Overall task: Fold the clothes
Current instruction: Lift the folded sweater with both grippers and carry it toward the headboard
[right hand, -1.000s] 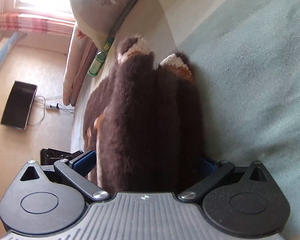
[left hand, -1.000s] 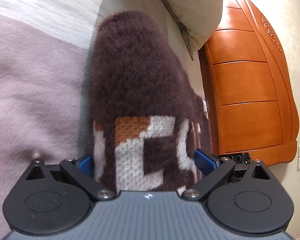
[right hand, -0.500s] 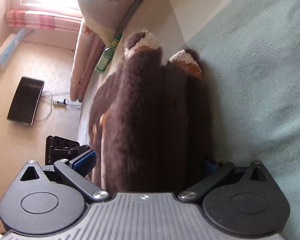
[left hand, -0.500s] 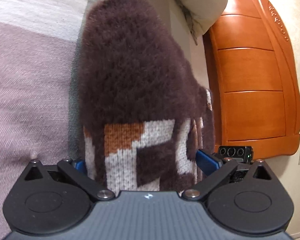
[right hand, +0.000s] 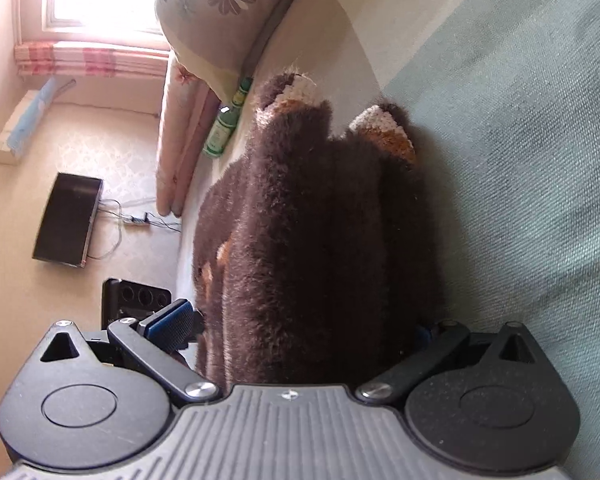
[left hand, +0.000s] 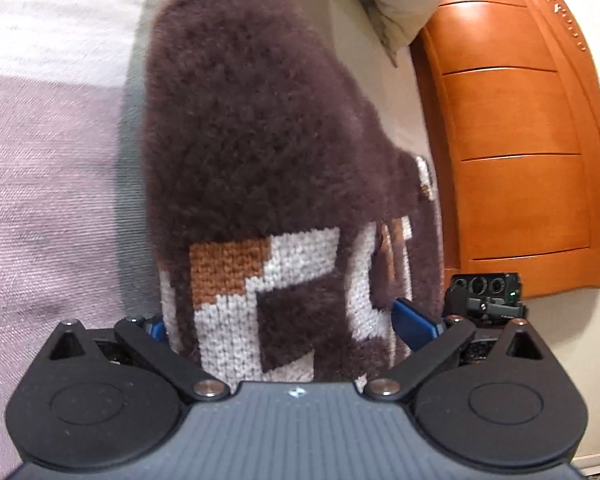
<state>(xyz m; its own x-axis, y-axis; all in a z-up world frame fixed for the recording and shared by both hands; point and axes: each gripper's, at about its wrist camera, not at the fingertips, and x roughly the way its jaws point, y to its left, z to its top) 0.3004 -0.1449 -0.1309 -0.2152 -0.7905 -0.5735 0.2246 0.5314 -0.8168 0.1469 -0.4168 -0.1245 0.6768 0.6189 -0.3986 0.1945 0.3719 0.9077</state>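
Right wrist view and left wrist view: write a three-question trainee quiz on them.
1. True or false: the fuzzy dark brown knitted sweater fills the gap between the left gripper fingers.
2. In the right wrist view, what lies beside the floral pillow? A) green glass bottle B) red mug C) book
3. Fill in: the right gripper has the sweater between its ____.

Key: 1 true; 2 A, the green glass bottle; 3 fingers.
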